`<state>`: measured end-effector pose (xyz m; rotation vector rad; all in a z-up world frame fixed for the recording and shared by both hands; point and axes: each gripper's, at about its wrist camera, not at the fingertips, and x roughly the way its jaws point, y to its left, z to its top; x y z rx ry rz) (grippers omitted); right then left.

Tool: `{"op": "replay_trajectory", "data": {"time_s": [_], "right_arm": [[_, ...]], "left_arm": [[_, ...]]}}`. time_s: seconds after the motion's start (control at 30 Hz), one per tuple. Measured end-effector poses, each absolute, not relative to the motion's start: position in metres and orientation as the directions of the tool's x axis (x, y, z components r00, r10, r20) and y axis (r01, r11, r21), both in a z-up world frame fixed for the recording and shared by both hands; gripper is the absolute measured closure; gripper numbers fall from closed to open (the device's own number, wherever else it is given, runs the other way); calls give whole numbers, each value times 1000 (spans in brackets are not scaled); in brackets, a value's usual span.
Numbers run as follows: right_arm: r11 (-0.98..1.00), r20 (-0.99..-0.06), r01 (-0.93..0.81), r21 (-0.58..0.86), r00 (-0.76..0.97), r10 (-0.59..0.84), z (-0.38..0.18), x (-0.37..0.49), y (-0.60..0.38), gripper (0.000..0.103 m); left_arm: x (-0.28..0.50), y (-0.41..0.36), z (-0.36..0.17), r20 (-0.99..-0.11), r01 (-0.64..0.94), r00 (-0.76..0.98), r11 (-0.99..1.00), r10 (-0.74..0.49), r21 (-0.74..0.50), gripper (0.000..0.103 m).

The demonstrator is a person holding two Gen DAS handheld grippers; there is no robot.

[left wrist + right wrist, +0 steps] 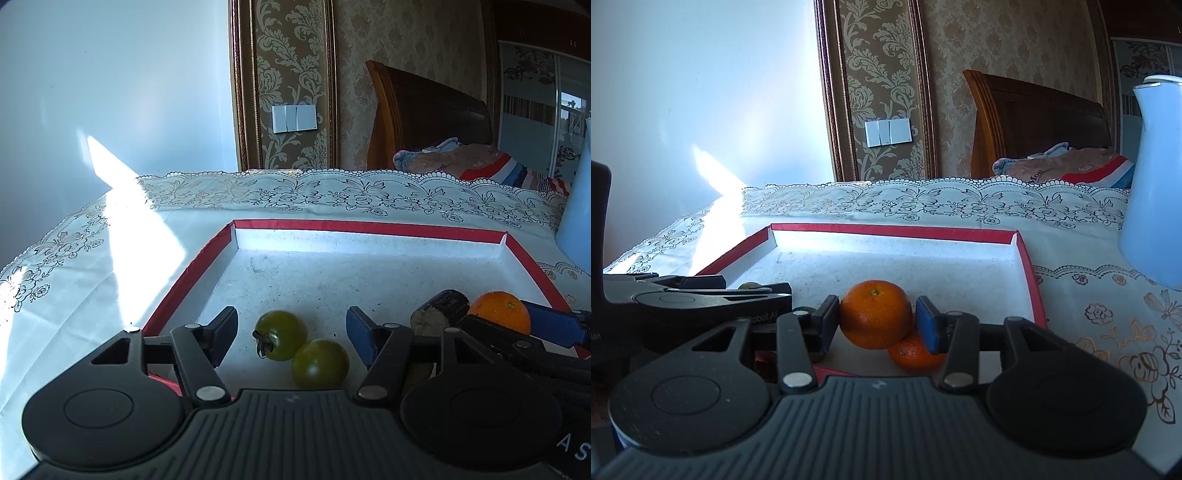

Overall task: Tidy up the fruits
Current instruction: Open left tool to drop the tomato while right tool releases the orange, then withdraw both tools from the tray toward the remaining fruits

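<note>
L tongs (291,334) released over 2 green tomatoes (301,350); R tongs (879,325) grasping orange (875,319), jug (1156,184) nearby.

The white jug (1156,184) near the table's right edge is cut off by the frame's right side in both views; the left wrist view shows only a strip of its body. In the right wrist view the lower orange (916,354) is partly hidden behind the upper orange (875,319) and the right gripper's (881,326) blue finger (929,328). Whether that finger presses the upper orange cannot be told. The left gripper (701,295) covers the green fruits (750,285) there, leaving only slivers. In the left wrist view the near rim of the red-edged tray (192,273) lies hidden beneath the gripper bodies.
</note>
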<state>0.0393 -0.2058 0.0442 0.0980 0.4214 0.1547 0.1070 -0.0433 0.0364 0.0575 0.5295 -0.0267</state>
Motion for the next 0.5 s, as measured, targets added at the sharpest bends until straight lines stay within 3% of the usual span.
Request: {"op": "replay_trajectory", "data": {"time_s": [0.13, 0.2, 0.5], "right_arm": [[987, -387, -106, 118, 911, 144, 45, 39, -208, 50], [986, -382, -100, 132, 913, 144, 45, 38, -212, 48], [983, -360, -122, 135, 918, 164, 47, 32, -211, 48]], "left_arm": [[106, -43, 36, -501, 38, 865, 998, -10, 47, 37], [105, -41, 37, -498, 34, 867, 998, -8, 44, 32], [99, -35, 42, -476, 17, 880, 999, 6, 45, 31]]}}
